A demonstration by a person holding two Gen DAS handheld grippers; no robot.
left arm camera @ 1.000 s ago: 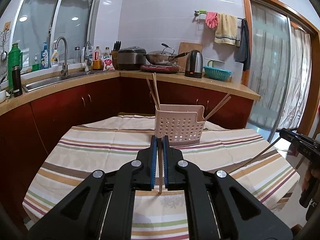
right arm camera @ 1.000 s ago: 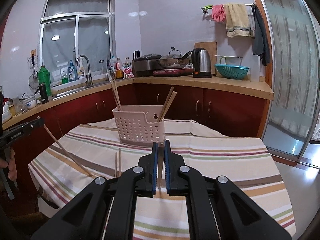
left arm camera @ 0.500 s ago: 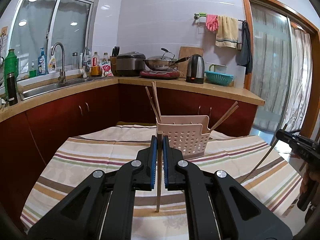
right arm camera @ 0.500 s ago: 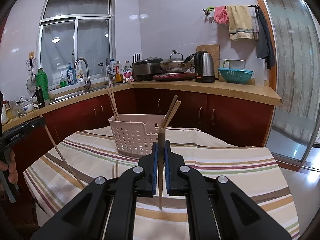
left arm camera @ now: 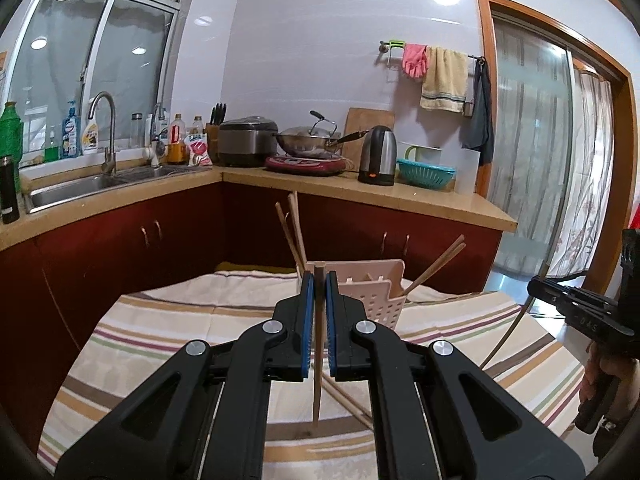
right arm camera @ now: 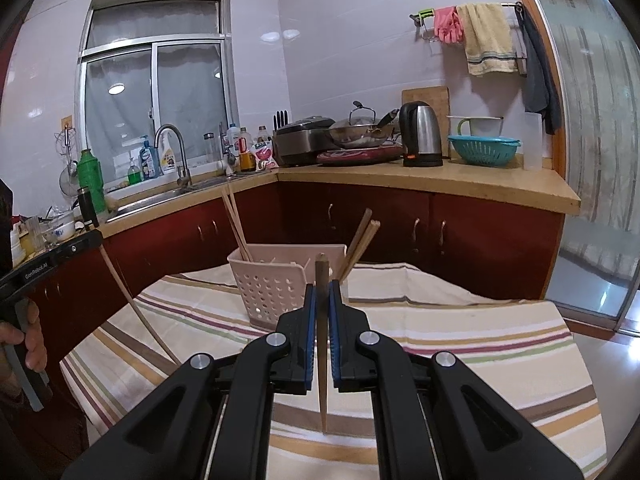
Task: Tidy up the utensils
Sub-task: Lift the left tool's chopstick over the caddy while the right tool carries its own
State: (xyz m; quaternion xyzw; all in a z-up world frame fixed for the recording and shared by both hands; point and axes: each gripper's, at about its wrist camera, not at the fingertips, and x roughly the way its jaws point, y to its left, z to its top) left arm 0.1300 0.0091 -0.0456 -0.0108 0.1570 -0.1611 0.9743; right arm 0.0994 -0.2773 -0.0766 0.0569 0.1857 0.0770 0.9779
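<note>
A pink perforated utensil basket (left arm camera: pixel 374 294) (right arm camera: pixel 280 284) stands on the striped tablecloth (left arm camera: pixel 168 336) and holds several wooden chopsticks leaning out of it. My left gripper (left arm camera: pixel 317 280) is shut on a wooden chopstick (left arm camera: pixel 317 360), held upright above the cloth, in front of the basket. My right gripper (right arm camera: pixel 321 290) is shut on another chopstick (right arm camera: pixel 322 360), also upright, just in front of the basket. Two loose chopsticks (left arm camera: pixel 346 398) lie on the cloth below the left gripper. Each gripper shows at the edge of the other view, chopstick hanging down.
Behind the table runs a kitchen counter (right arm camera: pixel 460 184) with red cabinets, a sink (left arm camera: pixel 80 190), a rice cooker, a wok, a kettle (right arm camera: pixel 420 134) and a teal colander. A glass sliding door (right arm camera: pixel 600 160) is at the right.
Both grippers have risen with their chopsticks, which now hang clear of the cloth, and have tilted up and closer to the basket.
</note>
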